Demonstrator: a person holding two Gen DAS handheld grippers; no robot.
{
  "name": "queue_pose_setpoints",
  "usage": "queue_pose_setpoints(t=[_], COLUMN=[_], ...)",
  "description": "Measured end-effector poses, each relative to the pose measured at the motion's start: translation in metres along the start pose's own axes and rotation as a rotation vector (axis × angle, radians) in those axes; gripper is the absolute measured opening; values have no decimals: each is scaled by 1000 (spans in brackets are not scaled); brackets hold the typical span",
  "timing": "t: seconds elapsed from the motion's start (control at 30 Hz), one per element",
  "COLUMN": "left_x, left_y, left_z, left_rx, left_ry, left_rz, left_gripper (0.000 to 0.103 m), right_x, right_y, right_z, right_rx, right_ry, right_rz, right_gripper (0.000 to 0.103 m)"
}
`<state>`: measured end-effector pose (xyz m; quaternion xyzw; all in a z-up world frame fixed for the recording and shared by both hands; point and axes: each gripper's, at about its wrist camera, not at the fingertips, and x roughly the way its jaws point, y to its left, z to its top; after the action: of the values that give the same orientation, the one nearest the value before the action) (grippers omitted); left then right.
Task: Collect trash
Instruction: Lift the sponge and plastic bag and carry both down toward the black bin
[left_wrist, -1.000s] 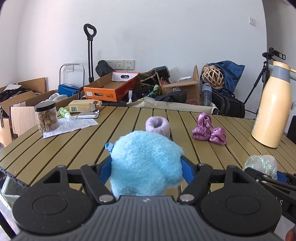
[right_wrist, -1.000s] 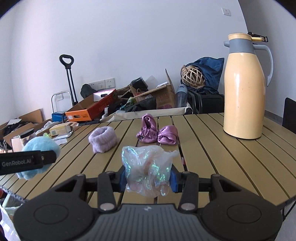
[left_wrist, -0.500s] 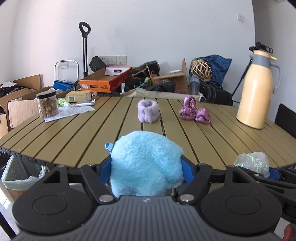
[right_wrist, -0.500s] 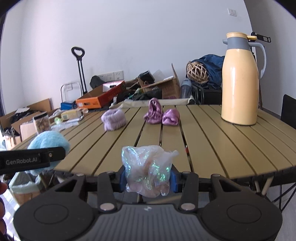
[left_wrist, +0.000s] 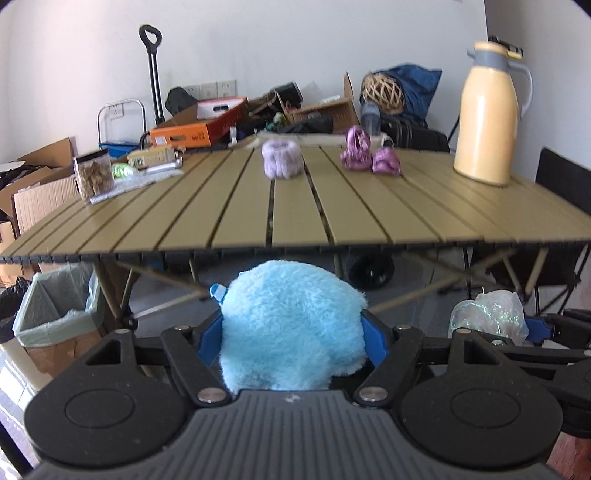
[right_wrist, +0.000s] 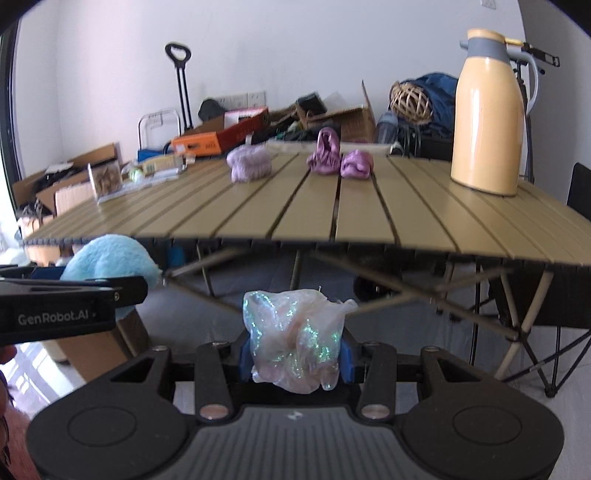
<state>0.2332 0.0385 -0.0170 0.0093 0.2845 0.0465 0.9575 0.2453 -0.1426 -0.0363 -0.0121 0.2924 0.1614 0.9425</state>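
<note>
the left gripper (left_wrist: 293, 332) is clamped on a fluffy blue ball (left_wrist: 291, 328), held below the near edge of the slatted table (left_wrist: 295, 218); the right gripper (right_wrist: 295, 354) is clenched on a crumpled iridescent plastic wrapper (right_wrist: 295, 336), also below that edge; on the table stand a lilac scrunchie (left_wrist: 281, 159), a pink crumpled cloth (left_wrist: 369, 155) and a yellow thermos (left_wrist: 487, 118); left of the table, on the floor, a lined bin (left_wrist: 55, 314).

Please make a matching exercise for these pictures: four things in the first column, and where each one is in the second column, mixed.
1. blue fluffy ball
2. shimmery plastic wad
3. yellow thermos jug
4. lined bin

a. upright on the table
b. on the floor under the table's left side
c. in the right gripper
d. in the left gripper

Pairs: 1-d, 2-c, 3-a, 4-b
</note>
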Motion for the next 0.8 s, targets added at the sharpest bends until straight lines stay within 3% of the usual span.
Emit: queue_pose_setpoints(t=[0.53, 0.8], left_x=[21, 42], left_y=[5, 16], left_z=[-66, -85], left_rx=[79, 68], left_ry=[185, 289], left_rz=[9, 30], left_gripper=[75, 75], right_x=[21, 44], right_y=[-8, -26], right_z=[-58, -82], right_rx=[-18, 18], right_ry=[228, 340], right_rz=[-24, -57], right_gripper=[43, 43])
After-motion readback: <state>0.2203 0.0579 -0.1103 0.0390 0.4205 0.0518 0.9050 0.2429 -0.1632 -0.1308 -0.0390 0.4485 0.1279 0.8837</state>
